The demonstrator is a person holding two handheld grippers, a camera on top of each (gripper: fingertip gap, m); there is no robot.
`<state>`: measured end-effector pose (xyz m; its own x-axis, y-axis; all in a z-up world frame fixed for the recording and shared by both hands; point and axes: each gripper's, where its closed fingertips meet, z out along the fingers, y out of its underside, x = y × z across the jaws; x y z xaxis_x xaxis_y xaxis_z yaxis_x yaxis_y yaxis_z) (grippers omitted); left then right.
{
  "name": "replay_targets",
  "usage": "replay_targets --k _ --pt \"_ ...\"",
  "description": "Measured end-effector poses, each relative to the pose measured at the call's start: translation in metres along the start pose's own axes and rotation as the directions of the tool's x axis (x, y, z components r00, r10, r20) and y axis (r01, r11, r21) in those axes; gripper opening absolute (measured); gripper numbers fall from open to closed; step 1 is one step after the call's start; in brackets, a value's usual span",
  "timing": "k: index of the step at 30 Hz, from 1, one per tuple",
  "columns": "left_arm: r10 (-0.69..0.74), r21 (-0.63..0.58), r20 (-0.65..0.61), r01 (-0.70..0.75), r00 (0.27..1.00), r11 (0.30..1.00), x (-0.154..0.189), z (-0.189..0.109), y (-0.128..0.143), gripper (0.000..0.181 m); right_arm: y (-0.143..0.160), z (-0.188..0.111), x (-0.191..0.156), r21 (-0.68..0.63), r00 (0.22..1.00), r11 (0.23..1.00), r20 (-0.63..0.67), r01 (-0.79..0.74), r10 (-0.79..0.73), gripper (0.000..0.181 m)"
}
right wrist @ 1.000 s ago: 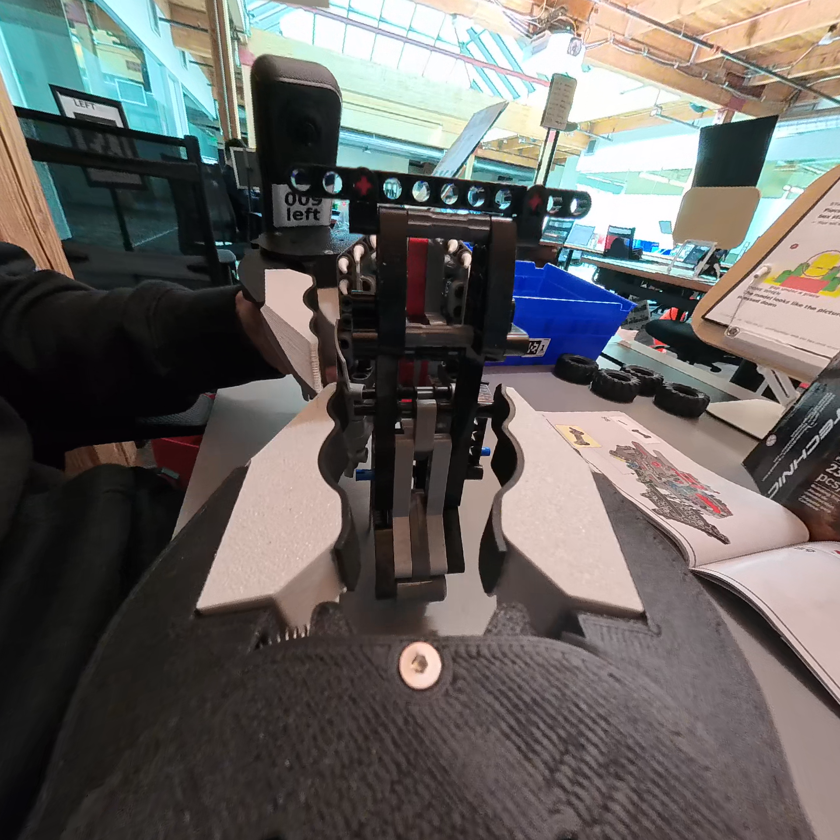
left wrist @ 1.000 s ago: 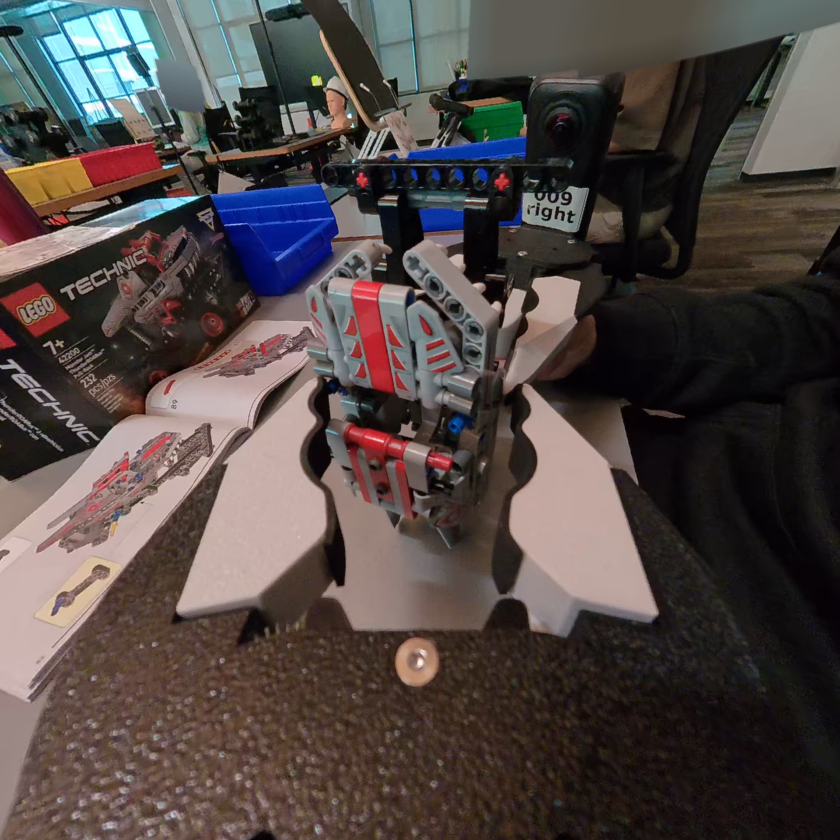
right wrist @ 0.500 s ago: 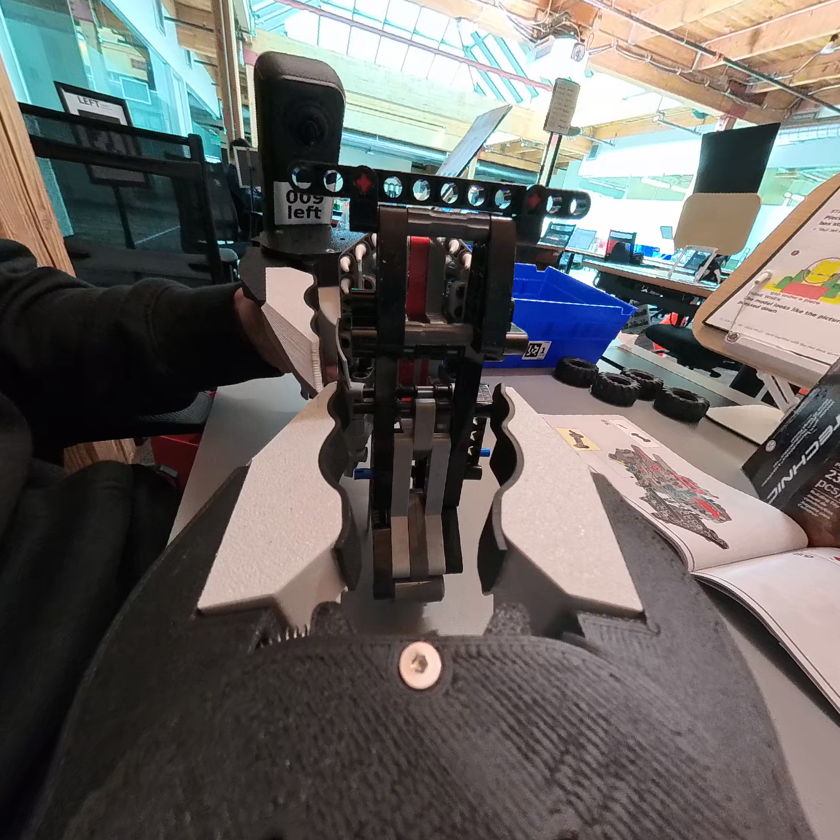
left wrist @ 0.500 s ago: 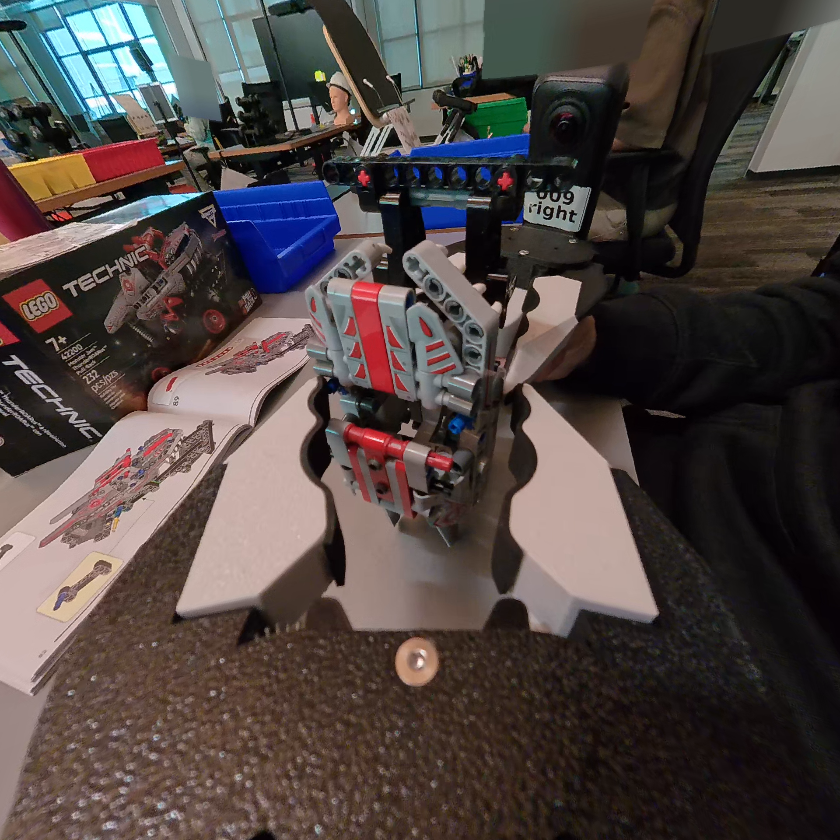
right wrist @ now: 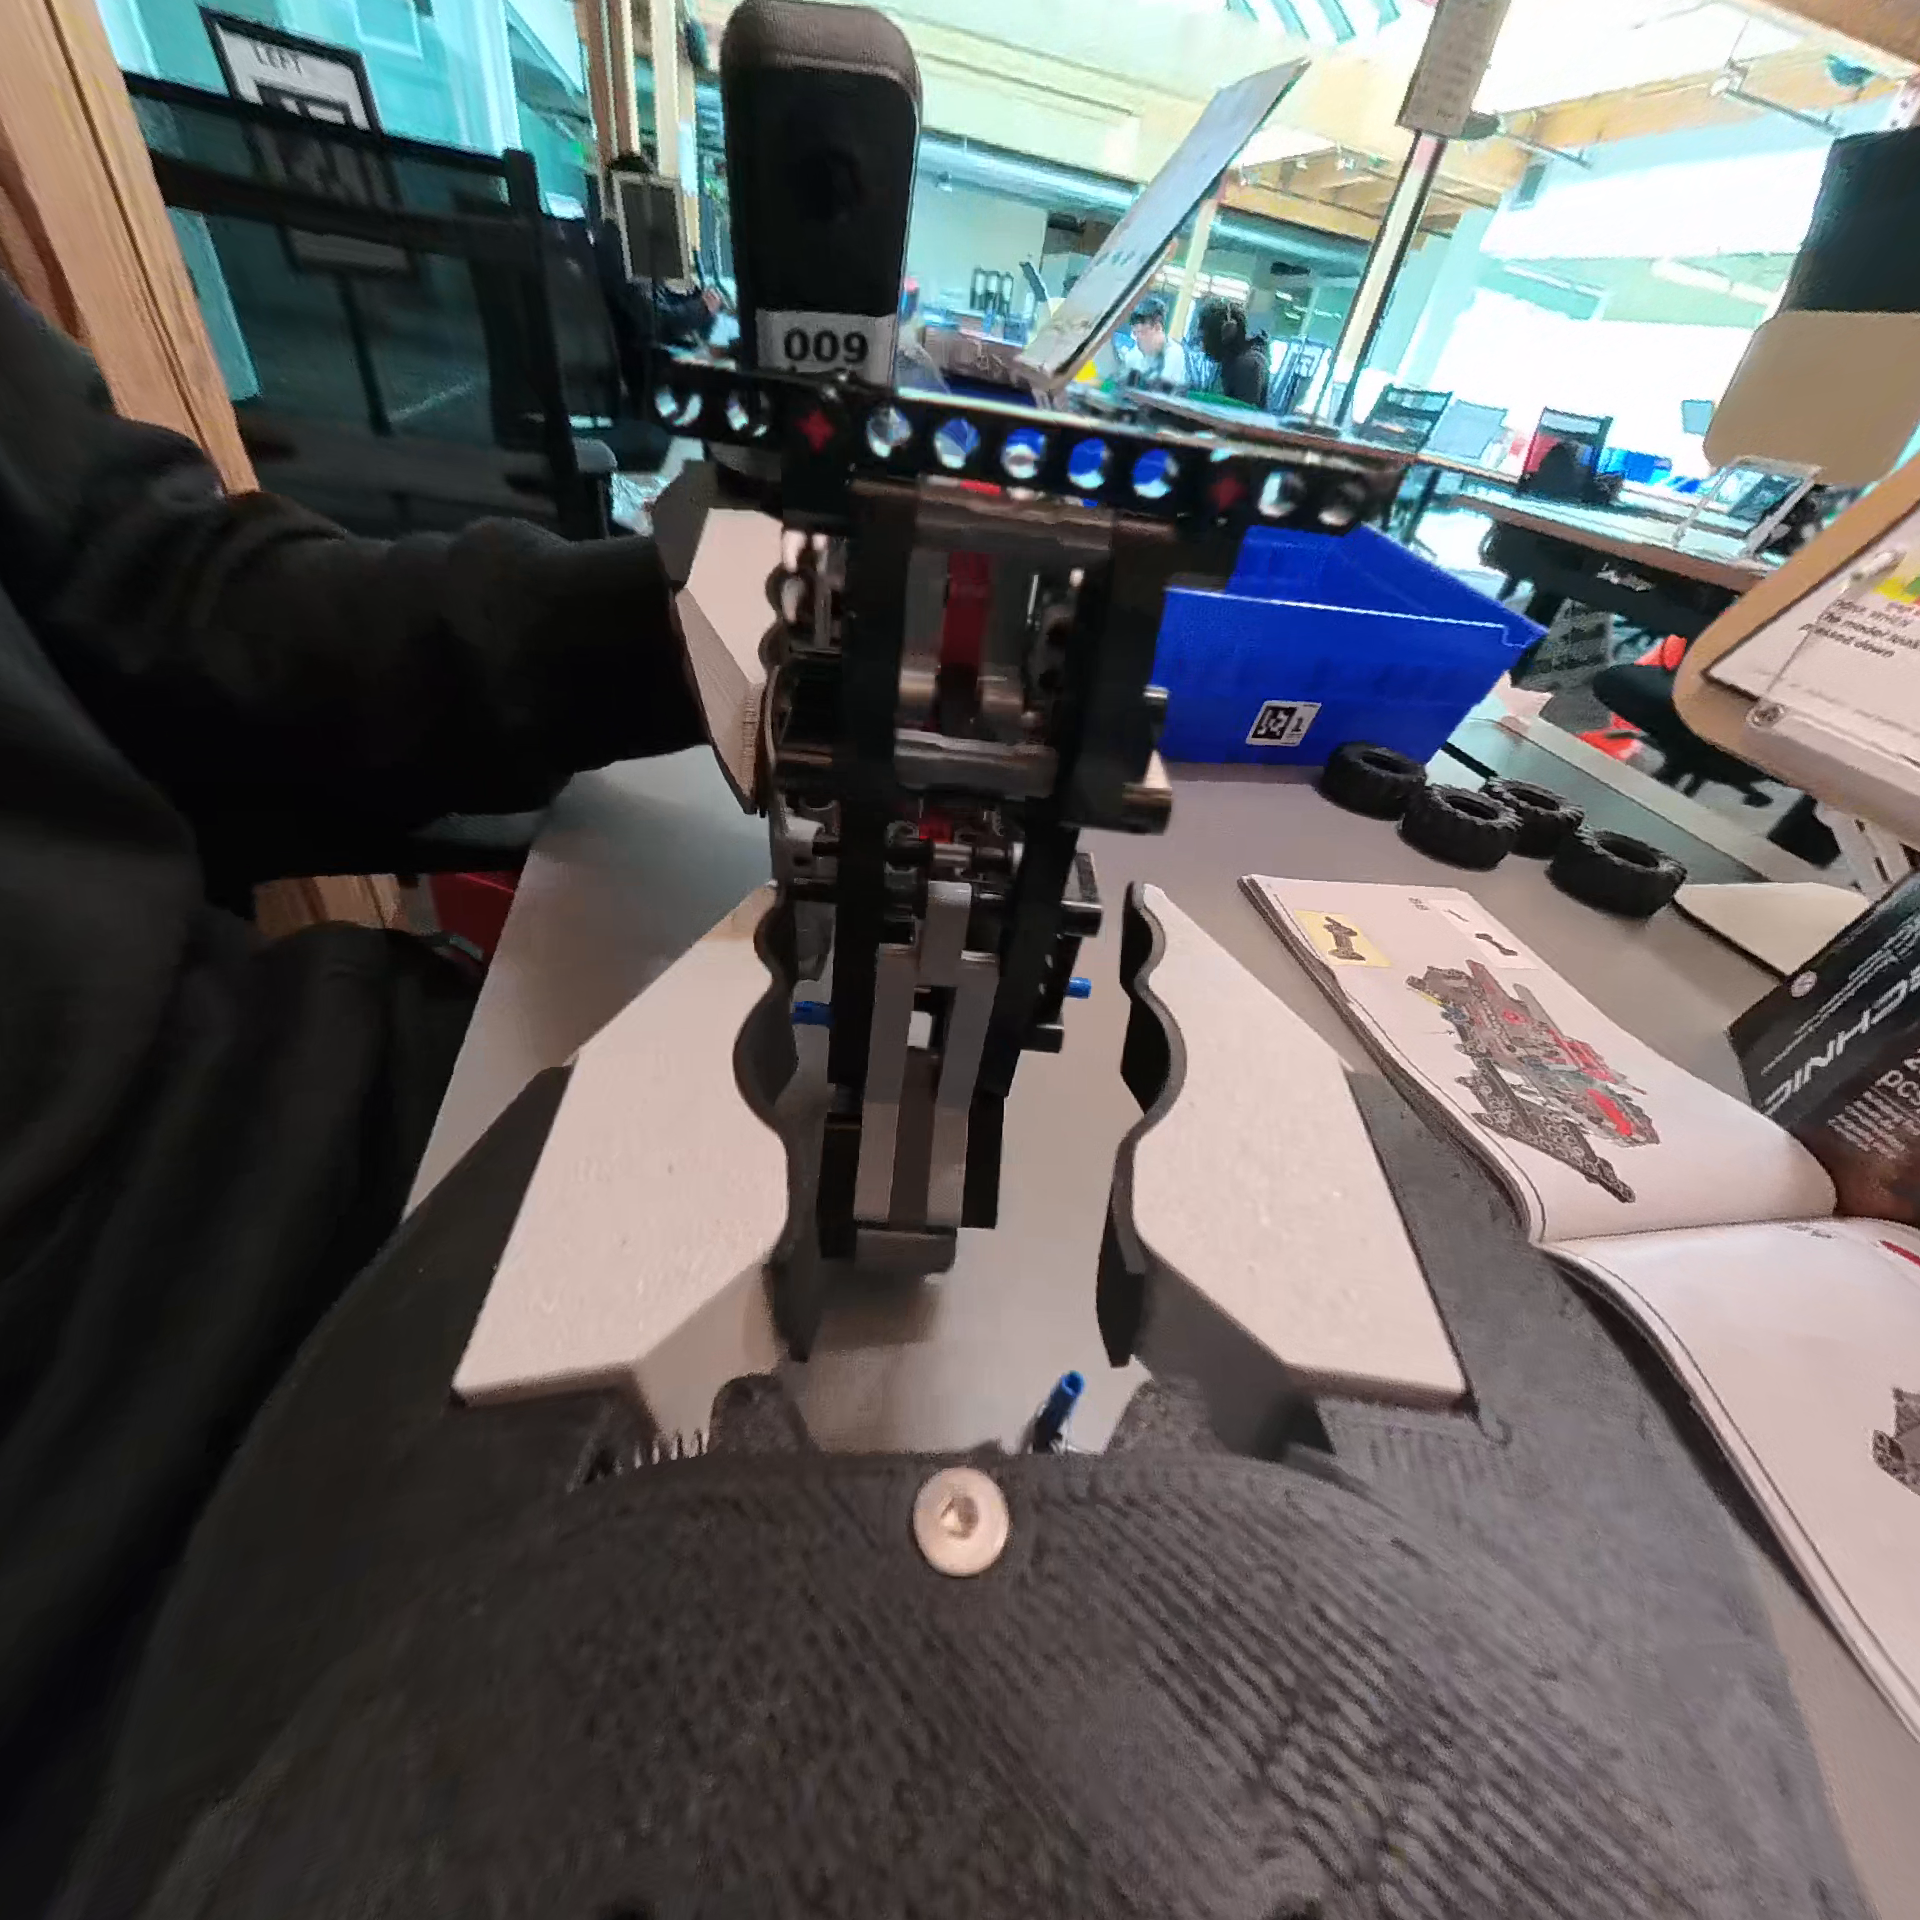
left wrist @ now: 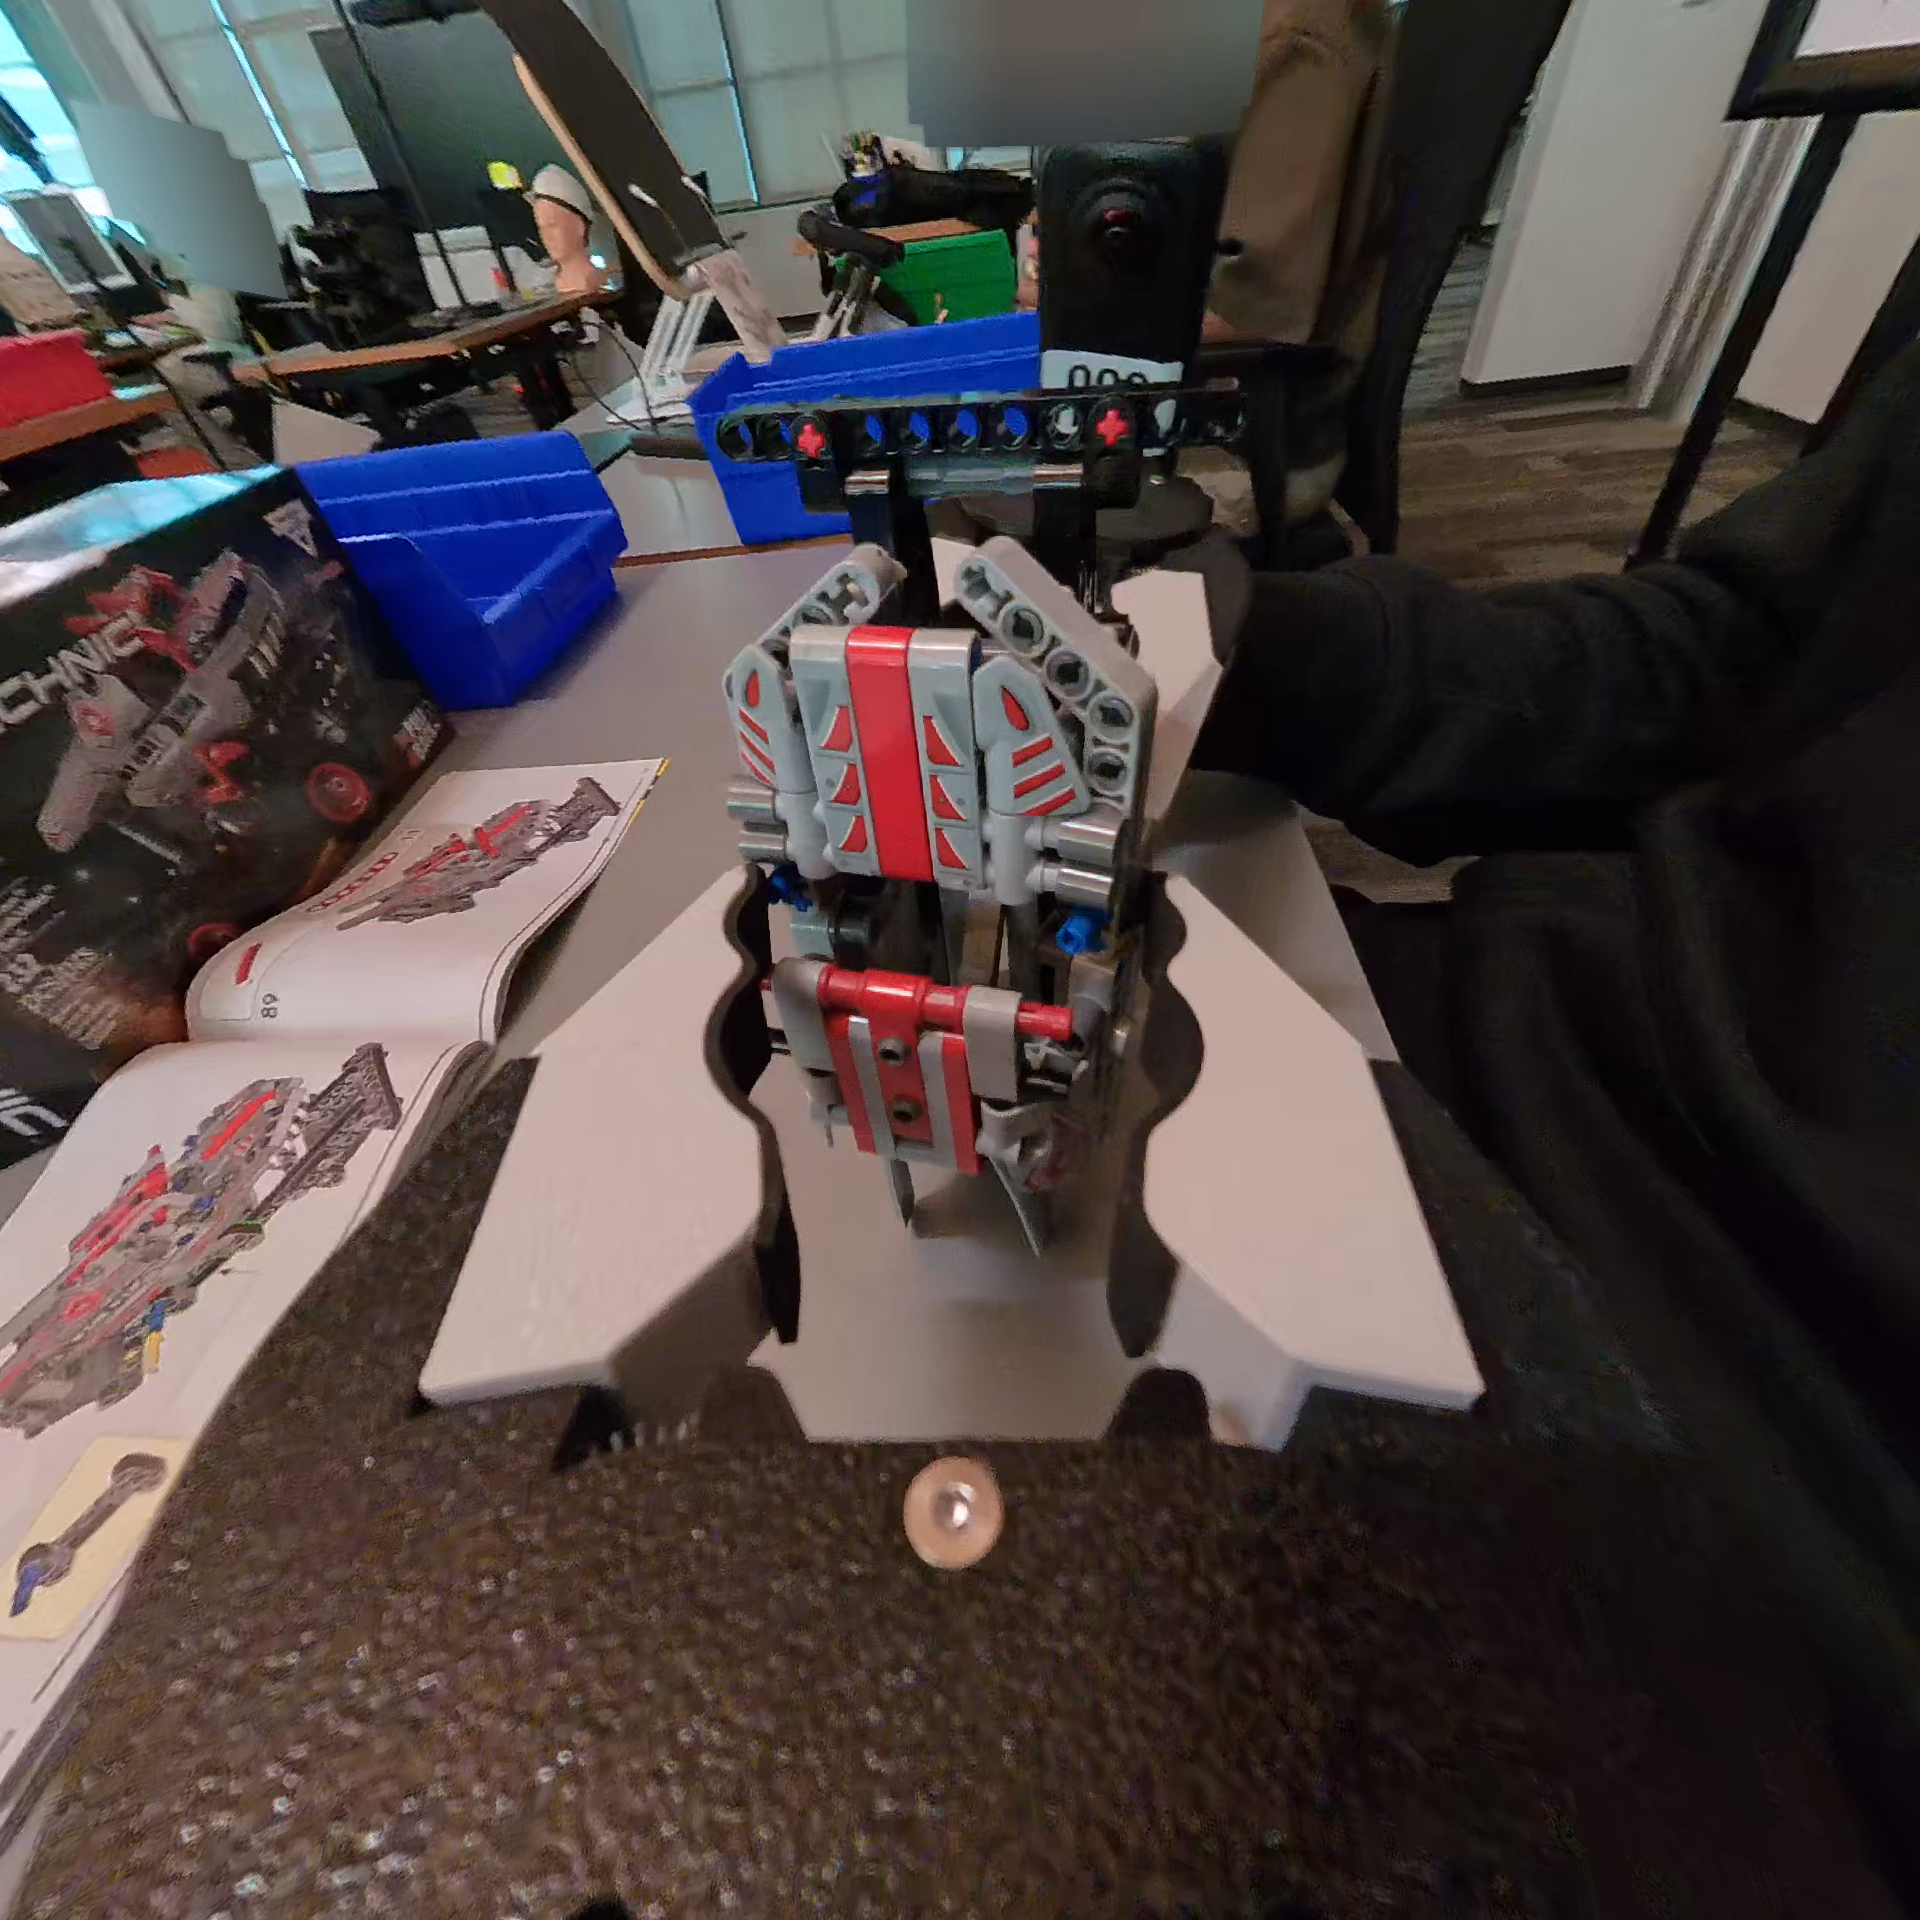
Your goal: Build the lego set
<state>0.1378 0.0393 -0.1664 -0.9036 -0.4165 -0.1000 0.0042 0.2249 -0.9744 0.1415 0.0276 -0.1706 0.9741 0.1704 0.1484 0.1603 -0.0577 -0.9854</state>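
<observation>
1. Holding the lego model (left wrist: 888,769) upright and off the surface (left wrist: 644,665), between the two grippers facing each other, probably so both faces are reachable for the next piece.
2. Clamping the left gripper (left wrist: 951,894) on the model's lower half: jaws pressing on both flanks, red-and-grey panelled side turned to its camera.
3. Bracketing the model's dark underside with the right gripper (right wrist: 956,904): jaws slightly apart, a sliver of gap showing on the right flank, so apparently steadying or lining up rather than carrying.
4. Pointing the long black holed beam (left wrist: 977,431) crosswise at the top, clear of both sets of jaws.
5. Carrying a loose blue pin (right wrist: 1060,1397) at the root of the right jaws; purpose unclear.
6. Leaving the open manual (left wrist: 416,914) flat beside the work for reference, with the box (left wrist: 156,727) behind it and four tyres (right wrist: 1496,821) waiting farther off.
7. Posing both wrists roughly level, black-sleeved forearms converging from opposite sides.
</observation>
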Motion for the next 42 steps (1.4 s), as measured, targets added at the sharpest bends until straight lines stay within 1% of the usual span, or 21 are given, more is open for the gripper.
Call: replay_targets --k 2,5,6,8,10,13,16,17,19,21,23,25,27,29,32,33,34,35,39,40,42 --pt "-0.032 0.004 -0.06 0.032 0.998 0.999 0.0 0.0 0.0 0.07 -0.001 -0.001 0.003 0.002 0.999 0.999 0.004 -0.036 0.036 0.07" --pt "-0.036 -0.021 -0.156 0.033 0.987 0.999 0.0 0.0 0.0 0.07 -0.007 0.008 0.0 0.019 0.999 0.999 0.035 -0.033 0.033 0.071" --pt "-0.038 -0.027 -0.186 0.034 0.982 0.999 -0.001 0.0 0.0 0.07 -0.006 0.012 -0.005 0.011 0.997 0.999 0.071 -0.038 0.037 0.064" --pt "-0.047 -0.027 -0.201 0.042 0.979 0.999 -0.007 0.0 0.0 0.07 -0.006 0.015 -0.001 0.018 0.997 0.998 0.045 -0.055 0.055 0.062" --pt "-0.059 -0.011 -0.134 0.058 0.989 0.998 -0.016 0.002 -0.001 0.072 -0.005 0.014 0.006 0.047 0.997 0.996 -0.022 -0.072 0.073 0.06" --pt "-0.054 0.04 0.087 0.05 0.995 0.998 -0.034 0.002 -0.003 0.073 -0.003 0.011 0.022 0.053 0.978 0.996 -0.193 -0.073 0.082 0.058" --pt "-0.02 0.036 0.291 0.01 0.957 0.999 -0.037 -0.002 0.002 0.067 0.0 0.004 0.039 0.066 0.928 0.992 -0.352 -0.106 0.123 0.058" --pt "-0.006 0.015 0.334 0.001 0.942 1.0 -0.035 -0.002 0.006 0.065 0.0 0.002 0.042 0.082 0.916 0.991 -0.38 -0.105 0.128 0.058" --pt "0.017 -0.02 0.424 -0.009 0.906 1.0 -0.035 -0.003 0.014 0.052 0.0 0.001 0.041 0.114 0.914 0.986 -0.376 -0.118 0.153 0.058" --pt "0.014 0.001 0.461 -0.016 0.887 1.0 -0.032 -0.003 0.011 0.043 -0.001 0.001 0.042 0.102 0.91 0.988 -0.389 -0.115 0.146 0.059" --pt "-0.022 0.028 0.512 0.009 0.859 1.0 -0.032 -0.007 0.007 0.039 -0.001 0.004 0.039 0.078 0.912 0.993 -0.395 -0.088 0.112 0.058" --pt "-0.058 0.05 0.519 0.037 0.853 0.998 -0.028 -0.008 0.006 0.036 -0.003 0.005 0.032 0.065 0.922 0.996 -0.381 -0.055 0.076 0.058" --pt "-0.047 0.016 0.505 0.045 0.862 0.999 -0.022 -0.005 0.012 0.036 -0.003 0.005 0.024 0.038 0.945 0.999 -0.324 -0.028 0.038 0.067" --pt "-0.023 -0.002 0.52 0.027 0.854 1.0 -0.023 -0.005 0.015 0.035 -0.001 0.0 0.023 -0.006 0.962 1.0 -0.271 0.01 -0.011 0.063" --pt "-0.03 -0.006 0.523 0.039 0.852 0.999 -0.024 -0.003 0.017 0.033 0.002 -0.008 0.028 -0.051 0.983 0.999 -0.184 -0.014 0.004 0.059" --pt "-0.027 -0.013 0.524 0.04 0.852 0.999 -0.025 -0.001 0.018 0.034 0.002 -0.008 0.029 -0.057 0.988 0.998 -0.156 -0.02 0.01 0.063" --pt "-0.027 -0.017 0.528 0.042 0.849 0.999 -0.027 0.001 0.019 0.037 0.002 -0.006 0.028 -0.062 0.992 0.998 -0.125 -0.025 0.017 0.072" --pt "-0.028 -0.016 0.539 0.043 0.842 0.999 -0.029 0.002 0.018 0.038 0.002 -0.004 0.031 -0.067 0.992 0.997 -0.122 -0.027 0.019 0.075" --pt "-0.067 0.008 0.609 0.079 0.791 0.997 -0.044 -0.003 0.019 0.04 0.0 -0.003 0.042 -0.072 0.981 0.997 -0.192 -0.025 0.011 0.031" --pt "-0.078 0.026 0.631 0.079 0.772 0.997 -0.048 -0.005 0.018 0.036 0.0 -0.002 0.039 -0.065 0.981 0.997 -0.194 -0.043 0.029 0.03" --pt "-0.062 0.018 0.648 0.066 0.759 0.998 -0.052 -0.006 0.018 0.033 -0.001 0.0 0.037 -0.046 0.974 0.996 -0.216 -0.073 0.062 0.035"
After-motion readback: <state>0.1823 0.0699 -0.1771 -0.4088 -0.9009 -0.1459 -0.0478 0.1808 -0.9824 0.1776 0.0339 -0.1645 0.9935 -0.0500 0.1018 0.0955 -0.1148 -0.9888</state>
